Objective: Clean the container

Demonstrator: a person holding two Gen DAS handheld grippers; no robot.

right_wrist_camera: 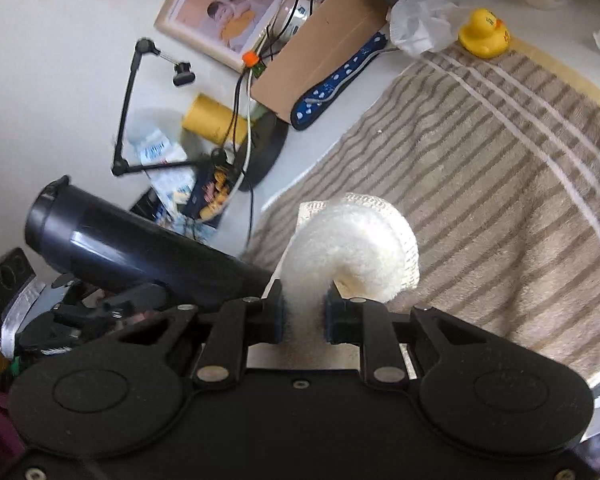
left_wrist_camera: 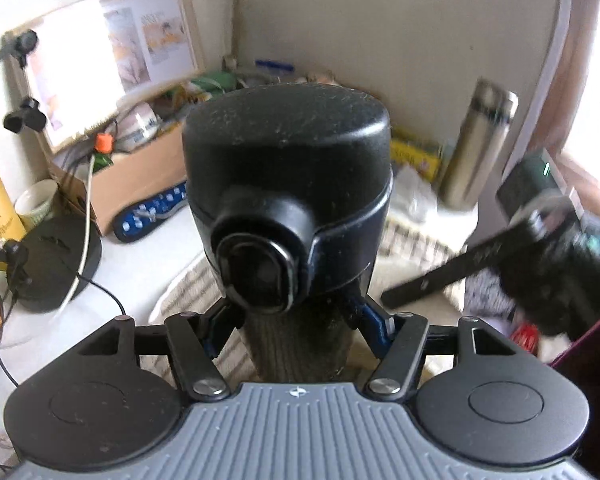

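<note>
Grippers both have a load. The left gripper (left_wrist_camera: 294,312) is clamped on a black flask (left_wrist_camera: 288,200), its blue-padded fingers (left_wrist_camera: 374,322) pressing the body on either side; the flask points away from the camera with its lidded top, spout cap included, filling the middle of the left wrist view. From the right wrist view the same flask (right_wrist_camera: 132,248) lies tilted, held off the worktop above its left edge, lid end toward the upper left. The right gripper (right_wrist_camera: 303,318) is closed tight on a white fluffy cloth (right_wrist_camera: 348,248), which curls up out of the jaws into a loop, just beside the flask's lower end; I cannot tell whether they touch. Below the cloth a striped towel (right_wrist_camera: 480,184) covers the right part of the worktop (right_wrist_camera: 80,60). At the towel's far edge sits a yellow duck (right_wrist_camera: 483,34), with crumpled white paper (right_wrist_camera: 420,20) beside it. Toward the far left stand a cardboard box (right_wrist_camera: 320,52), a blue power strip (right_wrist_camera: 340,80) along its side, and a framed picture (right_wrist_camera: 220,12) leaning behind. A steel flask (left_wrist_camera: 476,148) stands near the far right corner in the left wrist view.
</note>
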